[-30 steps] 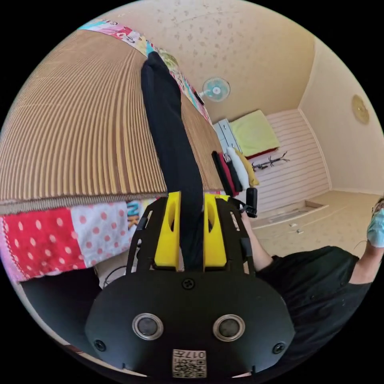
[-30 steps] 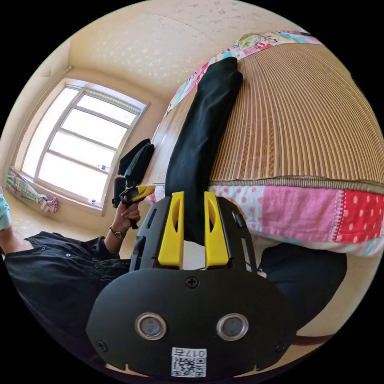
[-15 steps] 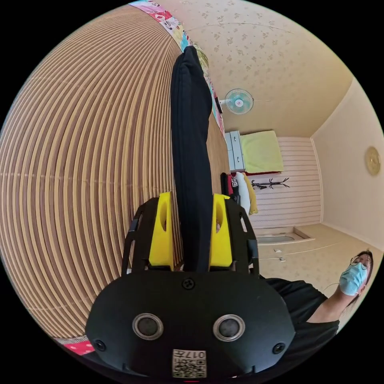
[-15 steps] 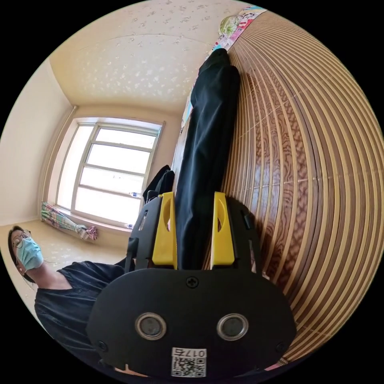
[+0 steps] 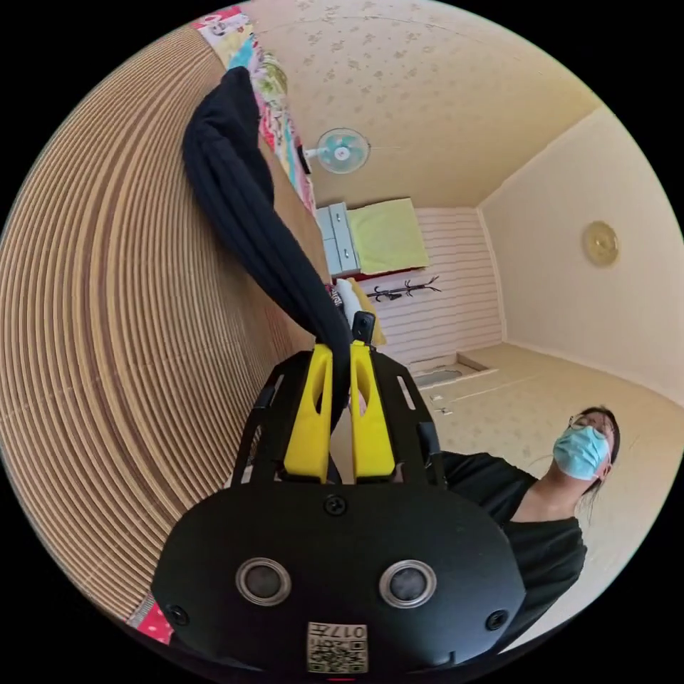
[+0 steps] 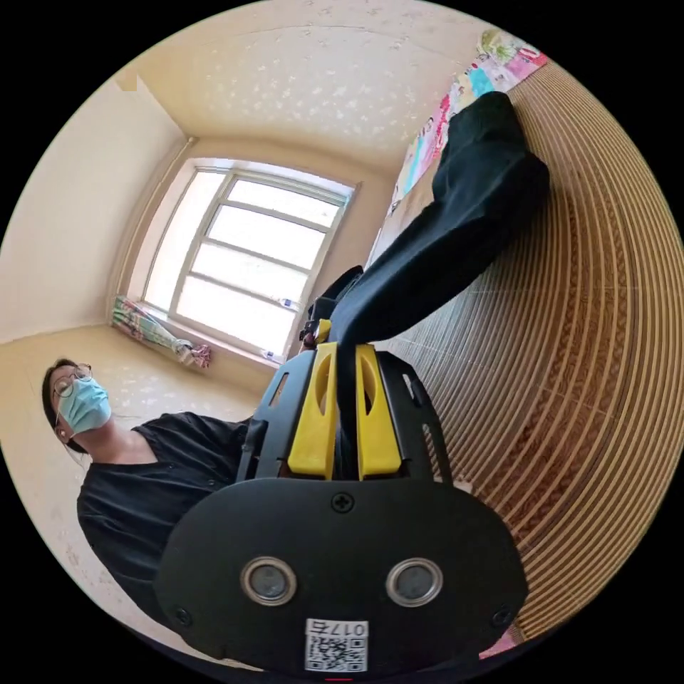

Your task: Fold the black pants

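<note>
The black pants (image 5: 249, 206) rise off a bamboo mat (image 5: 107, 342) in a long doubled band. In the left gripper view my left gripper (image 5: 333, 356) is shut on the near end of that band, its yellow jaws pinching the cloth. The far end of the pants rests on the mat near a patterned quilt edge (image 5: 263, 107). In the right gripper view the pants (image 6: 456, 228) stretch up from the mat (image 6: 591, 399), and my right gripper (image 6: 345, 356) is shut on their near end.
A person in a black top and a face mask (image 5: 581, 456) stands beside the bed (image 6: 82, 410). A wall fan (image 5: 342, 151), drawers with a yellow cloth (image 5: 385, 235) and a window (image 6: 249, 263) line the room. A dark garment (image 6: 335, 285) lies near the window.
Both grippers have lifted the pants' near end higher and carried it over the mat; the band now hangs slack and bent. The jaws stand closer together than half a second ago.
</note>
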Demonstrator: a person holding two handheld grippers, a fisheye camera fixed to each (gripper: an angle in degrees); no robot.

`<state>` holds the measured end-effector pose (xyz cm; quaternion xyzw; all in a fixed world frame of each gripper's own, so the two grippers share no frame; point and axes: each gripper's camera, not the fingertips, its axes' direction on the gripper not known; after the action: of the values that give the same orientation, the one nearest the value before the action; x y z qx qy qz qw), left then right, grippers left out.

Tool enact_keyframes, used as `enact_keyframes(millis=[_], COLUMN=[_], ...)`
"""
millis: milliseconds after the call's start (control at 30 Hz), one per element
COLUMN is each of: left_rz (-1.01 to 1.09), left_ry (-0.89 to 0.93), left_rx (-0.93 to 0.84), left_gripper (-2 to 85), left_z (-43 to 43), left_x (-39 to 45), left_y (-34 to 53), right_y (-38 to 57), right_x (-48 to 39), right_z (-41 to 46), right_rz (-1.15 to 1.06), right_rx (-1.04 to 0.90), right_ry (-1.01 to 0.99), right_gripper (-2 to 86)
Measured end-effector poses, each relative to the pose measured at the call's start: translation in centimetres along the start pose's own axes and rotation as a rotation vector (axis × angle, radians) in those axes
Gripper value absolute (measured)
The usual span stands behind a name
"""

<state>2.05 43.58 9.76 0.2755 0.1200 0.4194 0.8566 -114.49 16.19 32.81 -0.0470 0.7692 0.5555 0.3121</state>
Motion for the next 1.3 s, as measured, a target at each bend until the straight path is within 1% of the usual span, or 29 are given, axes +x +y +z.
enact_keyframes(millis=[33,100,133,167,200,233,267,300,333,400,433,500,567,600,667,700,733,767,833,900,967,1033,1067,1100,1167,1233,1267,1300], left_rz=[0.071,0.176,0.253,0.295,0.379,0.458,0.493,0.547,0.6,0.703,0.75,0.786,0.813,0.79,0.699,0.649,0.61,0.58,0.437,0.35,0.3,0.275,0.267,0.283,0.316,0.302,0.298,0.289], left_ry=[-0.019,-0.044,-0.051,-0.053,-0.057,-0.064,-0.066,-0.061,-0.052,-0.059,-0.067,-0.07,-0.087,-0.088,-0.075,-0.108,-0.185,-0.223,-0.36,-0.436,-0.478,-0.542,-0.571,-0.615,-0.608,-0.514,-0.484,-0.427], left_rx=[-0.006,0.007,0.026,0.036,0.055,0.076,0.083,0.099,0.11,0.134,0.154,0.185,0.216,0.229,0.239,0.247,0.248,0.247,0.236,0.225,0.247,0.249,0.229,0.202,0.198,0.179,0.173,0.156], left_gripper=[4.6,4.6,4.6,4.5,4.5,4.4,4.4,4.3,4.3,4.3,4.3,4.4,4.3,4.3,4.3,4.3,4.4,4.4,4.3,4.3,4.3,4.4,4.4,4.4,4.4,4.5,4.5,4.5], left_z=[0.0,-0.1,-0.2,-0.3,-0.5,-0.6,-0.7,-0.8,-0.8,-0.6,-0.5,-0.4,-0.1,0.1,0.4,0.7,1.3,1.5,2.1,2.3,2.2,2.3,2.6,3.2,3.5,3.7,3.9,4.3], left_x=[2.8,7.4,10.6,12.4,16.0,19.8,21.6,25.1,28.6,33.4,36.1,39.0,40.6,40.8,39.6,38.3,36.6,35.5,30.5,26.5,23.1,19.3,18.2,16.0,12.7,7.6,6.4,4.3], left_y=[1.3,3.2,4.4,4.9,5.9,7.0,7.4,8.4,9.4,11.0,12.0,12.8,12.7,11.9,9.9,8.1,5.8,4.5,-1.8,-7.0,-10.6,-12.4,-12.5,-11.8,-9.0,-3.4,-1.7,1.9], right_y=[0.5,2.1,2.4,3.0,3.5,3.7,4.0,4.3,4.5,5.5,5.8,6.6,6.3,5.6,4.1,2.6,1.6,-0.6,-4.9,-11.2,-15.4,-18.4,-19.3,-19.6,-17.7,-14.3,-11.3,-7.7], right_x=[-1.8,-9.4,-11.3,-15.2,-19.0,-21.0,-24.8,-28.8,-30.7,-38.2,-39.8,-45.3,-47.9,-48.8,-48.9,-48.0,-47.2,-45.2,-41.1,-35.7,-32.3,-28.8,-26.8,-25.0,-22.7,-20.0,-18.1,-16.4], right_z=[0.1,0.4,0.4,0.3,0.1,0.0,-0.2,-0.3,-0.4,-0.6,-0.7,-0.5,-0.3,-0.2,0.0,0.2,0.3,0.5,1.2,2.6,4.1,5.3,6.3,7.7,9.7,10.8,11.0,11.2], right_rz=[-0.032,-0.158,-0.189,-0.257,-0.328,-0.364,-0.433,-0.507,-0.541,-0.666,-0.693,-0.758,-0.761,-0.753,-0.737,-0.711,-0.688,-0.626,-0.497,-0.353,-0.315,-0.253,-0.226,-0.209,-0.265,-0.276,-0.255,-0.238], right_rx=[-0.007,-0.012,-0.006,0.012,0.034,0.044,0.066,0.081,0.09,0.136,0.15,0.203,0.231,0.251,0.277,0.286,0.29,0.298,0.289,0.279,0.283,0.3,0.293,0.248,0.2,0.165,0.147,0.138], right_ry=[0.012,0.078,0.087,0.09,0.078,0.07,0.054,0.04,0.034,0.021,0.022,0.02,0.017,0.025,0.059,0.094,0.113,0.15,0.218,0.343,0.443,0.469,0.494,0.552,0.614,0.585,0.536,0.485], right_gripper=[2.1,1.6,1.5,1.4,1.3,1.3,1.2,1.2,1.1,1.1,1.1,1.0,1.0,1.0,0.9,0.9,0.8,0.8,0.8,0.8,0.8,0.9,0.9,1.0,1.1,1.3,1.5,1.7])
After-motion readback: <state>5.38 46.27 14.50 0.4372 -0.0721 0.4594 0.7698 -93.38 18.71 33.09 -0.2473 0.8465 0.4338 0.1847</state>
